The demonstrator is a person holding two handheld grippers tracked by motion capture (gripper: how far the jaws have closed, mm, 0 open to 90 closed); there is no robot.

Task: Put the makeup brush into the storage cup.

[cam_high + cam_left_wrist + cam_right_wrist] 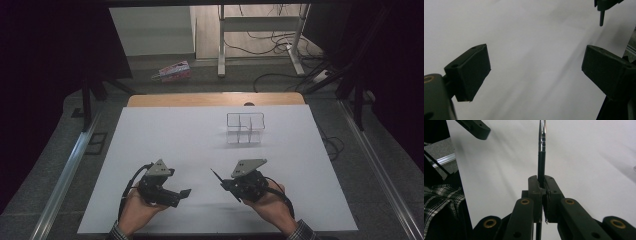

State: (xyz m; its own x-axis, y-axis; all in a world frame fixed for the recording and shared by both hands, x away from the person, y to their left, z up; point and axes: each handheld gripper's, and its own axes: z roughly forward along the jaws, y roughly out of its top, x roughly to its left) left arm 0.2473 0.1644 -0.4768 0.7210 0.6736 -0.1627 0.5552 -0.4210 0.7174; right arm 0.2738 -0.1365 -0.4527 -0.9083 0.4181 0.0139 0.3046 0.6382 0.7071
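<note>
**A:** Read me the stock, largest item first.

**B:** Item one: the tabletop [165, 150], covered in a white sheet, with a strip of bare wood along its far edge. Item two: a clear divided organiser [245, 128], standing right of centre toward the far edge, its compartments looking empty from here. Item three: my left claw [186, 192], near the front edge, left of centre. Its jaws stand wide apart with nothing between them, and in the left gripper view there is only white sheet in the gap. Item four: my right claw [223, 184], near the front edge, right of centre, clamped tight on item five.

**A:** Which is?

**B:** A slim black pen [541, 157] with a chrome section farther up its barrel. It sits pinched between the jaws, its long end sticking out past them and pointing toward the left claw. A short length also shows below the jaws in the right gripper view.

**A:** And the step in hand?

**B:** My judgement: carrying the pen to the organiser. To do it well, I would keep the grip firm so the pen does not swivel, turn the hand until the barrel points down, line it over one compartment, clear the thin dividers, and lower it before loosening. The organiser looks light, so a knock could shift it. The left claw could steady its wall.
</note>
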